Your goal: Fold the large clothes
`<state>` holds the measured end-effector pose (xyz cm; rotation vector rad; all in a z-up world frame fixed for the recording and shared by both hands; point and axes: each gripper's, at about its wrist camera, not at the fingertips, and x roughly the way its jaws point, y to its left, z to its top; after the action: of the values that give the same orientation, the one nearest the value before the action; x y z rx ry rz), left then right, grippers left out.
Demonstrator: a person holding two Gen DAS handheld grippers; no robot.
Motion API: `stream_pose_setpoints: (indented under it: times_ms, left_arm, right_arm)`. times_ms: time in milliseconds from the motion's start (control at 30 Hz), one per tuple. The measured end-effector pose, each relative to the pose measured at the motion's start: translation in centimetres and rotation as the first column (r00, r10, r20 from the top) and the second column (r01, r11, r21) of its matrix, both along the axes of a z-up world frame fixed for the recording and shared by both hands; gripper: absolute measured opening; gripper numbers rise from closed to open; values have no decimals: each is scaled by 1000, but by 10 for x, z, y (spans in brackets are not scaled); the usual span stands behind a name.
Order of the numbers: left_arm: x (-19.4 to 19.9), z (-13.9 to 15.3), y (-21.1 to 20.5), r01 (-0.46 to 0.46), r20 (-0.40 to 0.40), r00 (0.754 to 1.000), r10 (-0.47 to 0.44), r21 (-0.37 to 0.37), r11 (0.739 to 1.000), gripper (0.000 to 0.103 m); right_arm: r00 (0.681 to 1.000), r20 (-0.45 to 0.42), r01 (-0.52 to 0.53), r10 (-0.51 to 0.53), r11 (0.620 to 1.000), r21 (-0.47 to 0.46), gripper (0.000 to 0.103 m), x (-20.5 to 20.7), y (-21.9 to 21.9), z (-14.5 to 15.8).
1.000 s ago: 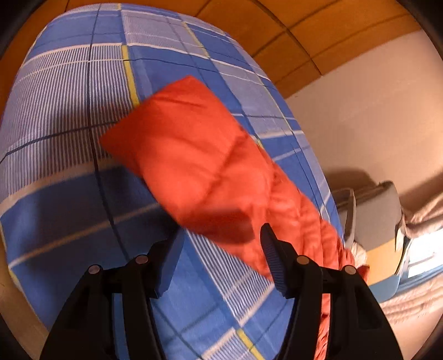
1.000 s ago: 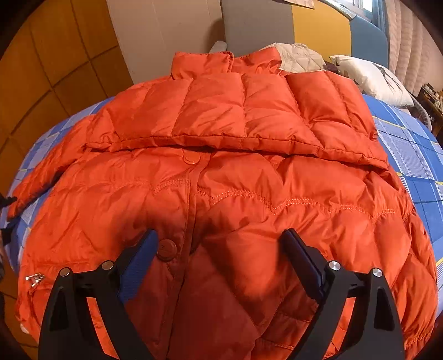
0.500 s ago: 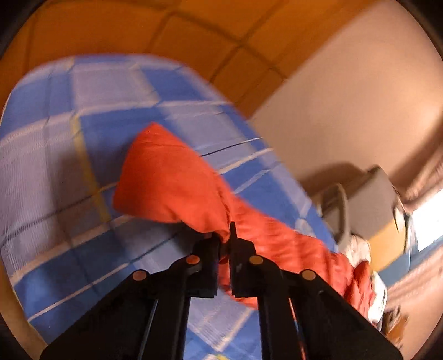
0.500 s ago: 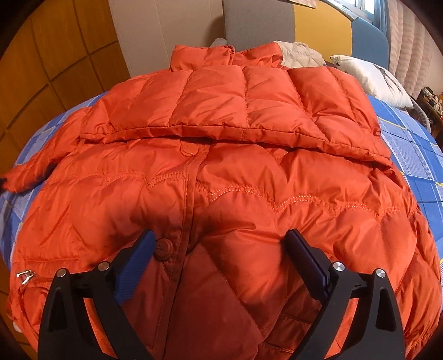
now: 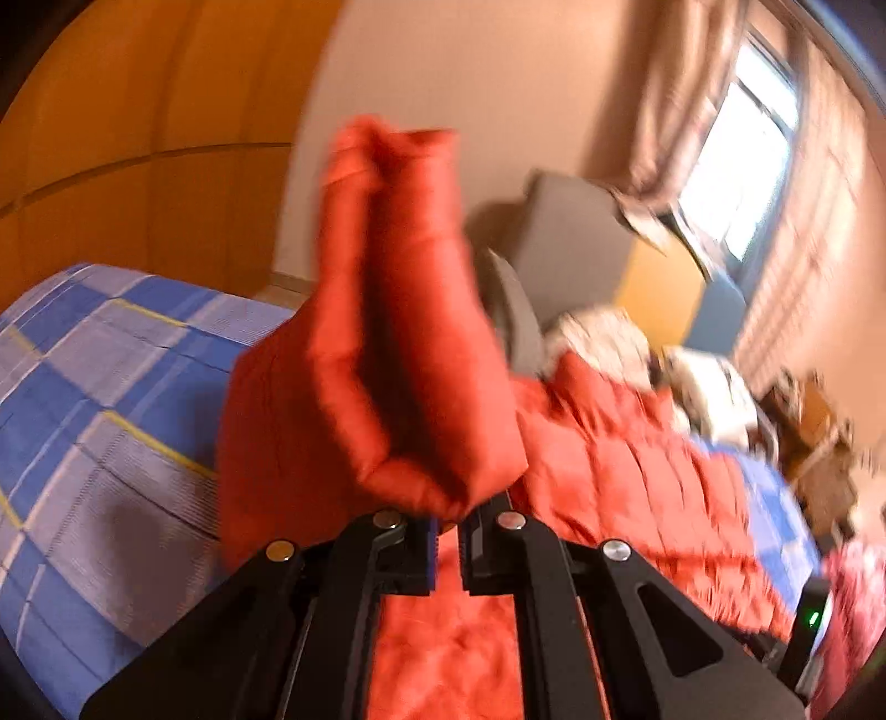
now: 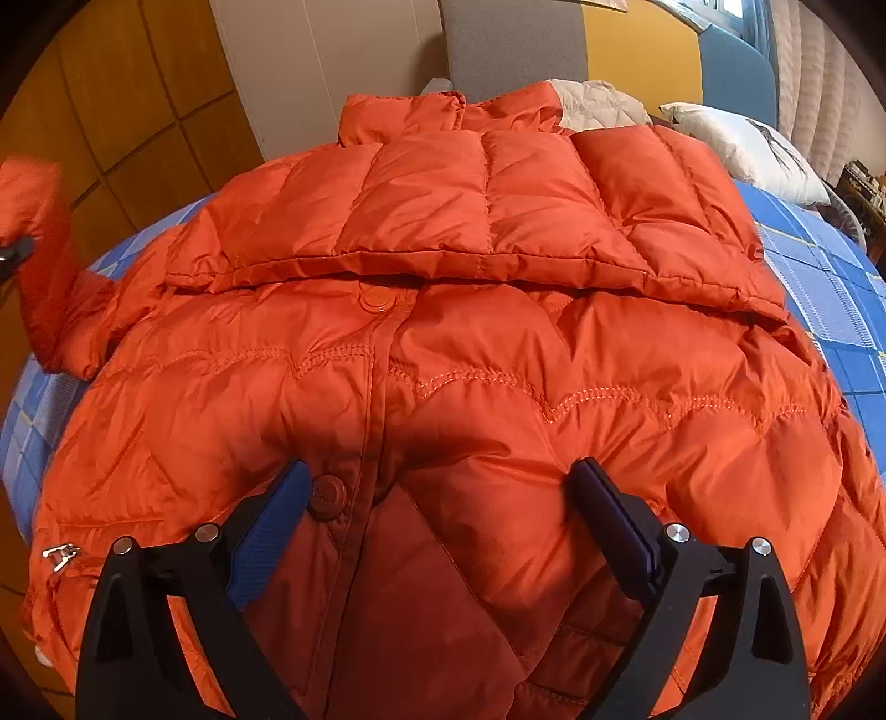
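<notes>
An orange puffer jacket (image 6: 470,343) lies front up on a bed with a blue checked sheet (image 6: 819,271), hood folded down over its chest. My left gripper (image 5: 447,531) is shut on the jacket's sleeve (image 5: 382,354) and holds it raised above the sheet; the cuff stands upright in front of the camera. The raised sleeve also shows at the left edge of the right wrist view (image 6: 39,260). My right gripper (image 6: 437,487) is open and empty, hovering just over the jacket's lower front near a snap button (image 6: 328,497).
The bed's grey headboard (image 6: 509,44) and pillows (image 6: 747,149) lie beyond the collar. Wooden wall panels (image 6: 111,99) are at the left. A window (image 5: 736,166) with curtains is at the right. Blue sheet (image 5: 99,421) shows left of the sleeve.
My left gripper closed on the sleeve, lifted it off the sheet and swung it up toward the jacket body. My right gripper stayed open and moved slightly forward over the jacket.
</notes>
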<state>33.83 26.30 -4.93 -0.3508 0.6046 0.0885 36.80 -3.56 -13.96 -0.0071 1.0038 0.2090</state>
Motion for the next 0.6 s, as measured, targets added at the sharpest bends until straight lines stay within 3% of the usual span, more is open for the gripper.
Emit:
stream_pose_setpoints:
  times_ms: [100, 300, 433, 533, 600]
  left_arm:
    - [13, -14, -33, 81, -45, 996, -80, 30, 996, 4]
    - [13, -46, -75, 161, -150, 977, -151, 62, 985, 5]
    - [14, -56, -83, 195, -178, 967, -180, 71, 978, 10]
    - [11, -56, -81, 203, -178, 965, -191, 52, 978, 14]
    - [13, -58, -86, 212, -178, 963, -203, 38, 976, 26]
  right_arm:
    - [1000, -3, -4, 4, 1000, 13, 95, 0, -2, 0]
    - [1000, -20, -16, 17, 998, 53, 95, -1, -6, 6]
    - [1000, -31, 1, 5, 978, 210, 94, 4, -23, 26]
    - [1000, -30, 0, 10, 940, 341, 93, 15, -26, 44]
    - [999, -38, -8, 26, 910, 414, 89, 24, -20, 51]
